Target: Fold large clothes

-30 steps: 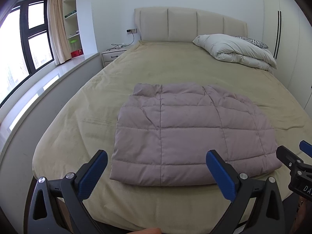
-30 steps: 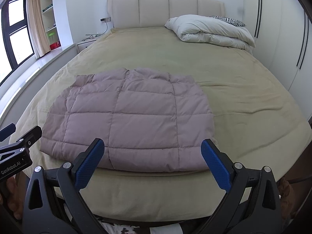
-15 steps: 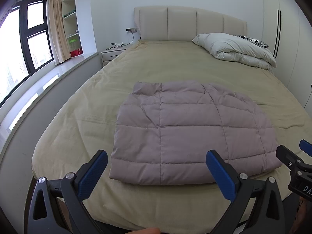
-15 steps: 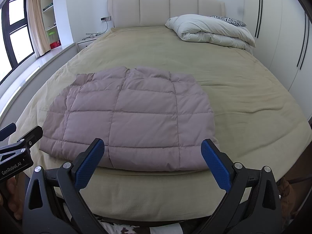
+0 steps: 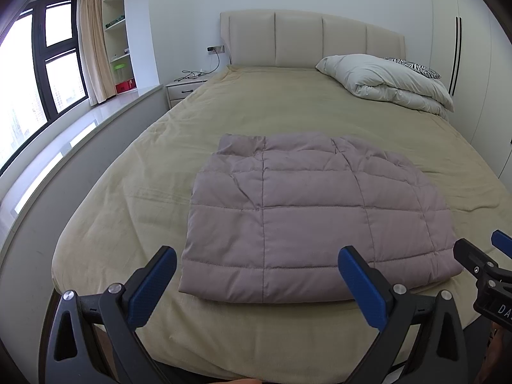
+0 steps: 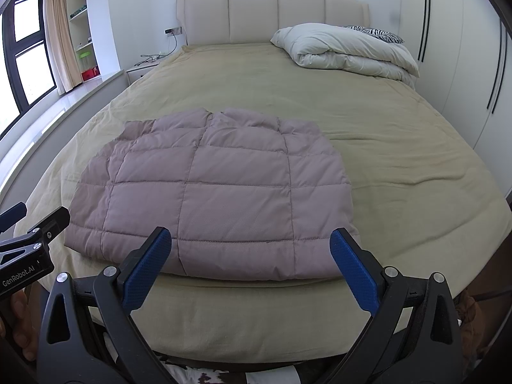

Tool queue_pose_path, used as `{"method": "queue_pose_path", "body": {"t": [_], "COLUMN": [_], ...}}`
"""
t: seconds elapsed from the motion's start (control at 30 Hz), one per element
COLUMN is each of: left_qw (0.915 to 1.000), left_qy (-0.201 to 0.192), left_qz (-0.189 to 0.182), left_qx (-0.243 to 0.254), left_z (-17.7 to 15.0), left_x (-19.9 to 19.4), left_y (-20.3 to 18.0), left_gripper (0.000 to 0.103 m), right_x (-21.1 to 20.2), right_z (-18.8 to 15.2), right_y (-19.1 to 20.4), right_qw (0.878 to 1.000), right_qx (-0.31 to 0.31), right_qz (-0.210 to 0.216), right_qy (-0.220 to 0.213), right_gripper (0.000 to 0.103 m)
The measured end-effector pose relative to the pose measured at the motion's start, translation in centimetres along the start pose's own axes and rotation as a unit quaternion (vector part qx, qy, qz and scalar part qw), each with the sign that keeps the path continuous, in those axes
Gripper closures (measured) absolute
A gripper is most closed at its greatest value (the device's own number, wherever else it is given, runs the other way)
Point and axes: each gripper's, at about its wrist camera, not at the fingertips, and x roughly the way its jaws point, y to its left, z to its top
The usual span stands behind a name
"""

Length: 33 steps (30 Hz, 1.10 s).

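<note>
Left tool [image 5: 257, 283], black frame with blue-padded fingers [image 5: 150, 291], is spread wide with nothing between the pads, hanging at the foot edge of the bed. Right tool [image 6: 246, 265], same black-and-blue build, is also splayed wide and empty, level with its partner; each one pokes into the edge of the other's view. A bit of the person's hand [image 6: 19, 323] shows at the bottom left corner of the right wrist view, under the left tool's body.

Just past both sets of pads lies the mauve quilted puffer jacket [image 5: 307, 220], folded into a flat, roughly rectangular bundle. It sits on the near half of the bed, its near hem close to the foot edge and its far end pointing toward the headboard. Neither tool touches it.

Under it, the beige bedspread [image 5: 256, 105] covers the whole mattress, lightly creased. At the far right corner, a folded white duvet [image 5: 387, 80] is heaped by the cream upholstered panelled headboard [image 5: 310, 40], with a zebra-print pillow [image 5: 416, 67] peeking out behind. Left of the bed stand a white nightstand [image 5: 182, 91] with cables, a pale window ledge and a black-framed window [image 5: 38, 73] with a beige curtain. White wardrobe doors [image 6: 464, 51] line the right wall.
</note>
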Motion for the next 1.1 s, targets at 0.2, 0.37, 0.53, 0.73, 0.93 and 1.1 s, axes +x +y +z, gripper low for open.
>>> {"method": "queue_pose_path", "body": {"t": [0.2, 0.37, 0.53, 0.73, 0.93, 1.1], "left_qw": [1.0000, 1.0000, 1.0000, 1.0000, 1.0000, 1.0000], "left_qy": [0.000, 0.000, 0.000, 0.000, 0.000, 0.000], "left_qz": [0.000, 0.000, 0.000, 0.000, 0.000, 0.000], "left_qx": [0.000, 0.000, 0.000, 0.000, 0.000, 0.000], "left_z": [0.00, 0.01, 0.00, -0.02, -0.02, -0.02], "left_x": [0.00, 0.00, -0.01, -0.02, -0.01, -0.03], "left_y": [0.00, -0.01, -0.04, -0.06, -0.04, -0.06], "left_gripper": [0.000, 0.000, 0.000, 0.000, 0.000, 0.000], "right_x": [0.05, 0.06, 0.06, 0.08, 0.19, 0.21], "right_z": [-0.03, -0.03, -0.05, -0.07, -0.40, -0.42], "right_y": [-0.07, -0.06, -0.07, -0.09, 0.03, 0.02], "right_qw": [1.000, 1.000, 1.000, 1.000, 1.000, 1.000], "right_qx": [0.000, 0.000, 0.000, 0.000, 0.002, 0.002], "right_qz": [0.000, 0.000, 0.001, 0.001, -0.001, -0.001], "right_qy": [0.000, 0.001, 0.001, 0.001, 0.003, 0.003], "right_gripper": [0.002, 0.002, 0.002, 0.002, 0.002, 0.002]}}
